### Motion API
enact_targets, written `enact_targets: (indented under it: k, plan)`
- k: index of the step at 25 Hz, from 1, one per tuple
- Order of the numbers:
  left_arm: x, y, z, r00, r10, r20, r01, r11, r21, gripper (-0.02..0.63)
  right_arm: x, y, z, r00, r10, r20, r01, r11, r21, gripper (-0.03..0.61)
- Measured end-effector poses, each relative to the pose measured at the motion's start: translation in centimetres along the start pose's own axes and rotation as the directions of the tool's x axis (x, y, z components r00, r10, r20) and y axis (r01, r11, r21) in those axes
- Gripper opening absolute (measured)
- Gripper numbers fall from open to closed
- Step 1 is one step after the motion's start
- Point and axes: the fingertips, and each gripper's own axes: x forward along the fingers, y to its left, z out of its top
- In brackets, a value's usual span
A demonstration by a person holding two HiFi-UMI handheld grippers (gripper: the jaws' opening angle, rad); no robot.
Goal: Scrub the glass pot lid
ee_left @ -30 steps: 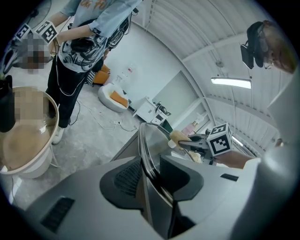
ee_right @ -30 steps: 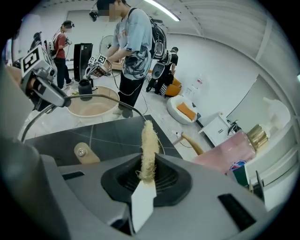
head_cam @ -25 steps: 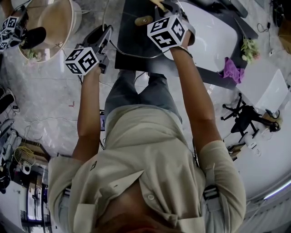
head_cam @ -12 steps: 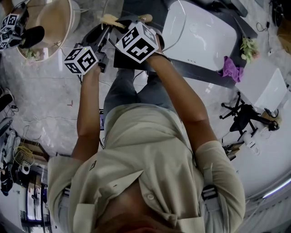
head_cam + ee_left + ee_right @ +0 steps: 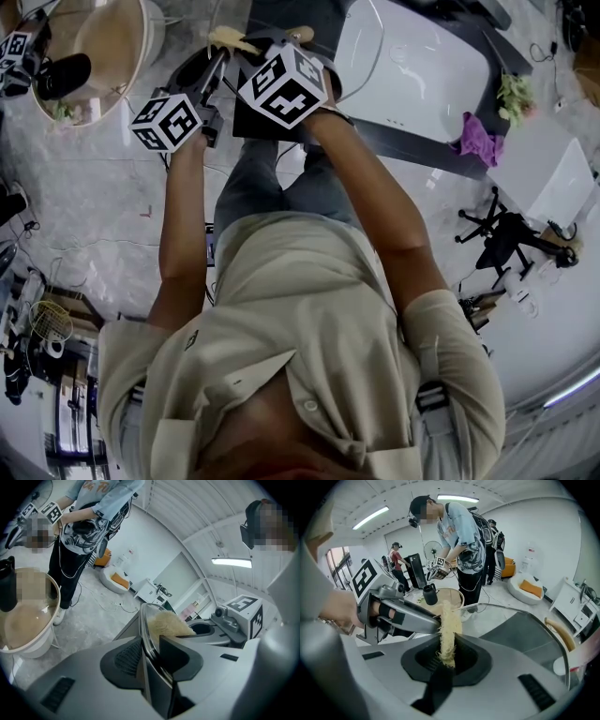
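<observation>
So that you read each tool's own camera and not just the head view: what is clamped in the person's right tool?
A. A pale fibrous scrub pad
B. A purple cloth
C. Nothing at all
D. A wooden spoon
A: in the right gripper view, the right tool is shut on a pale fibrous scrub pad, which rises from between its jaws beside the glass pot lid.

tool [image 5: 444,657] clamping fibrous scrubber [image 5: 449,626], glass lid [image 5: 520,625]
</observation>
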Motion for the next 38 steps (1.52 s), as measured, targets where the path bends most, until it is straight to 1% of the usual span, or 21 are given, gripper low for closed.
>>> enact_targets:
  k: [4, 6, 8, 10, 12, 14, 15, 18, 22, 23, 26, 27, 29, 31, 32, 34, 36, 38]
  plan:
    - [0.0, 0.0, 0.0, 1.000, 0.008, 0.006, -0.008, 1.000, 0.004, 0.127, -1.2, -2.4, -1.9, 0.998, -0.058, -0.031, 0.059, 0.998, 0.022, 0.048]
    - [0.0, 0.0, 0.0, 1.000, 0.014, 0.004, -0.014, 1.000, 0.010, 0.126, -2.4, -4.5, -3.3, 0.995, -0.097, -0.037, 0.099, 0.994, 0.048, 0.048]
    - [0.0, 0.1, 0.0, 1.000, 0.023, 0.000, -0.023, 1.000, 0.021, 0.125, -4.0, -7.3, -4.8, 0.987, -0.155, -0.046, 0.158, 0.983, 0.088, 0.048]
    - [0.0, 0.0, 0.0, 1.000, 0.028, 0.001, -0.028, 0.999, 0.027, 0.120, -6.2, -10.9, -6.9, 0.964, -0.248, -0.091, 0.258, 0.960, 0.113, 0.048]
    - [-0.1, -0.1, 0.0, 1.000, 0.027, 0.004, -0.027, 0.999, 0.022, 0.122, -8.9, -14.6, -9.0, 0.922, -0.360, -0.140, 0.376, 0.919, 0.119, 0.048]
    - [-0.1, -0.1, 0.0, 1.000, 0.028, 0.004, -0.028, 0.999, 0.018, 0.126, -11.4, -17.0, -10.2, 0.881, -0.443, -0.167, 0.462, 0.881, 0.104, 0.048]
    - [-0.1, -0.1, 0.0, 1.000, 0.030, 0.004, -0.030, 0.999, 0.019, 0.124, -12.2, -17.5, -10.5, 0.872, -0.459, -0.170, 0.478, 0.873, 0.098, 0.048]
    - [-0.2, 0.0, -0.3, 0.999, 0.037, -0.003, -0.036, 0.999, 0.027, 0.121, -12.5, -17.2, -10.8, 0.870, -0.462, -0.169, 0.479, 0.874, 0.076, 0.048]
    - [0.3, 0.0, 0.0, 1.000, 0.026, 0.000, -0.026, 0.999, 0.038, 0.120, -12.6, -17.1, -10.6, 0.852, -0.494, -0.172, 0.507, 0.861, 0.040, 0.048]
    - [0.0, 0.0, 0.0, 1.000, 0.028, 0.003, -0.028, 0.999, 0.036, 0.120, -12.5, -16.7, -10.6, 0.851, -0.496, -0.172, 0.508, 0.860, 0.035, 0.048]
    - [-0.2, -0.1, 0.1, 0.999, 0.031, 0.011, -0.032, 0.999, 0.031, 0.120, -11.5, -15.1, -10.5, 0.864, -0.470, -0.179, 0.479, 0.878, 0.004, 0.048]
    - [-0.1, -0.1, 0.1, 0.999, 0.031, 0.013, -0.031, 0.999, 0.029, 0.119, -10.9, -14.2, -10.5, 0.875, -0.448, -0.185, 0.455, 0.890, -0.006, 0.048]
    - [-0.2, -0.1, 0.1, 0.999, 0.033, 0.017, -0.033, 0.999, 0.025, 0.118, -9.1, -11.4, -10.2, 0.904, -0.383, -0.191, 0.386, 0.922, -0.022, 0.048]
    - [-0.3, -0.1, -0.1, 0.999, 0.039, 0.017, -0.039, 0.999, 0.023, 0.117, -6.9, -7.5, -9.4, 0.939, -0.295, -0.175, 0.292, 0.955, -0.043, 0.048]
    - [-0.3, -0.1, -0.2, 0.999, 0.042, 0.015, -0.042, 0.999, 0.023, 0.116, -5.9, -5.2, -8.8, 0.958, -0.238, -0.161, 0.233, 0.971, -0.054, 0.048]
    - [-0.3, 0.0, -0.5, 0.999, 0.050, 0.011, -0.051, 0.998, 0.028, 0.109, -4.1, -0.4, -7.5, 0.987, -0.094, -0.132, 0.086, 0.994, -0.064, 0.048]
    - [-0.3, 0.1, -0.6, 0.998, 0.056, 0.014, -0.057, 0.998, 0.037, 0.100, -2.9, 3.7, -6.5, 0.993, 0.033, -0.117, -0.043, 0.995, -0.085, 0.048]
    - [-0.1, 0.1, -0.2, 0.998, 0.049, 0.032, -0.050, 0.997, 0.053, 0.089, -2.3, 5.8, -6.3, 0.988, 0.090, -0.125, -0.105, 0.988, -0.116, 0.048]
